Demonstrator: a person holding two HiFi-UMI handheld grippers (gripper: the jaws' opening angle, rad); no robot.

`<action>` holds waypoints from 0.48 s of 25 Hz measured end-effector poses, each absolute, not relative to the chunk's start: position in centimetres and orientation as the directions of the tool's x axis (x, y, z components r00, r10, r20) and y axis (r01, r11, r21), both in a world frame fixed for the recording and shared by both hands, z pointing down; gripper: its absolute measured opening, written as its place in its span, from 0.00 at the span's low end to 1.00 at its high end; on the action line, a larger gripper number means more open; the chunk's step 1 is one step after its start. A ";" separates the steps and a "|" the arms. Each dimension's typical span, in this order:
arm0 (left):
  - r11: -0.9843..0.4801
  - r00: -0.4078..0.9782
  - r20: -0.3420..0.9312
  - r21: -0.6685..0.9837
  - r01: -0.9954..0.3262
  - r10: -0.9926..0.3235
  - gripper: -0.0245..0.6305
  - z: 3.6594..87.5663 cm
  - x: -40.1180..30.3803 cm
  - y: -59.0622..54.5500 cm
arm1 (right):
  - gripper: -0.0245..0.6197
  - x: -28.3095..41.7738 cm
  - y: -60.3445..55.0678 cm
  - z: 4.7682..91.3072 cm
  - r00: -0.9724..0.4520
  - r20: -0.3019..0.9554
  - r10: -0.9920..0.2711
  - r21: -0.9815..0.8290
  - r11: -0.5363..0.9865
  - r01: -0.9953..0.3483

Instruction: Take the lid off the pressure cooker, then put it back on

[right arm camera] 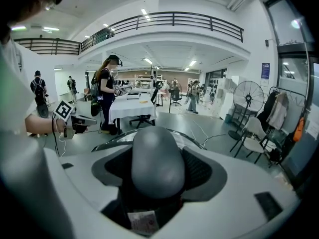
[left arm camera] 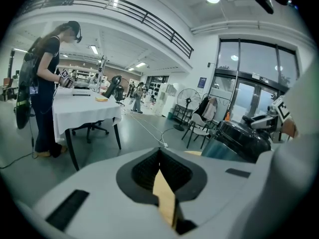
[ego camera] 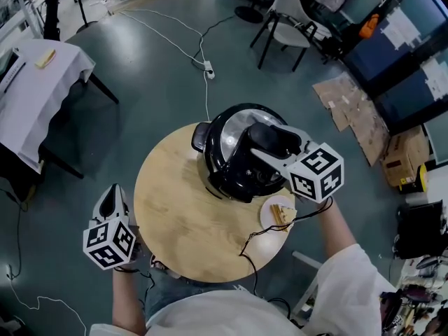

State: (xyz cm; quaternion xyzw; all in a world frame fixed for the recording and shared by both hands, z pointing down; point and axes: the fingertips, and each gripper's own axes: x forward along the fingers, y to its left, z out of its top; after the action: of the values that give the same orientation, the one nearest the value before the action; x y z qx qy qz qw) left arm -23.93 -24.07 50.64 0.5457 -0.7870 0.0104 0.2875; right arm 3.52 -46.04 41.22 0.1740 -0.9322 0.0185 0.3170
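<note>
The black pressure cooker (ego camera: 231, 177) stands at the far side of the round wooden table (ego camera: 182, 215), with its shiny lid (ego camera: 232, 135) on. My right gripper (ego camera: 269, 142) reaches over the lid from the right. In the right gripper view its black pads sit against both sides of the grey domed lid handle (right arm camera: 155, 176), so the right gripper (right arm camera: 158, 148) is shut on it. My left gripper (ego camera: 112, 193) hangs off the table's near left edge, away from the cooker. Its jaws meet at the tips in the left gripper view (left arm camera: 159, 156), holding nothing. The cooker (left arm camera: 244, 138) shows there at the right.
A small white plate (ego camera: 269, 220) with food sits on the table beside the cooker, and a thin cable (ego camera: 255, 240) runs past it. A white-clothed table (ego camera: 35, 96) stands far left, a chair (ego camera: 290, 19) and cardboard (ego camera: 350, 103) behind. A person (left arm camera: 47, 83) stands at that table.
</note>
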 end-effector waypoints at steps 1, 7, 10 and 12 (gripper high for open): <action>0.404 -0.238 0.464 0.297 -0.865 -0.853 0.02 50.7 -24.0 -24.1 | 0.52 3.5 -46.0 41.3 -0.739 0.597 -0.312 0.075 0.939 -0.336; 0.400 -0.234 0.468 0.294 -0.868 -0.852 0.02 50.8 -24.1 -24.0 | 0.51 3.5 -46.0 41.4 -0.740 0.601 -0.304 0.076 0.943 -0.325; 0.399 -0.234 0.467 0.292 -0.869 -0.853 0.02 50.8 -24.3 -23.9 | 0.50 3.4 -46.0 41.4 -0.740 0.604 -0.297 0.078 0.945 -0.316; 0.401 -0.238 0.466 0.291 -0.869 -0.852 0.02 50.7 -24.5 -23.8 | 0.50 3.5 -46.0 41.5 -0.740 0.606 -0.291 0.076 0.948 -0.310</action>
State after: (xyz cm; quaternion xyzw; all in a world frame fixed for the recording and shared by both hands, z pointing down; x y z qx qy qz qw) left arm -24.53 -23.77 50.72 0.5470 -0.7865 0.0140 0.2862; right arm 3.45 -45.99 41.47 0.1612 -0.9327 0.0150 0.3224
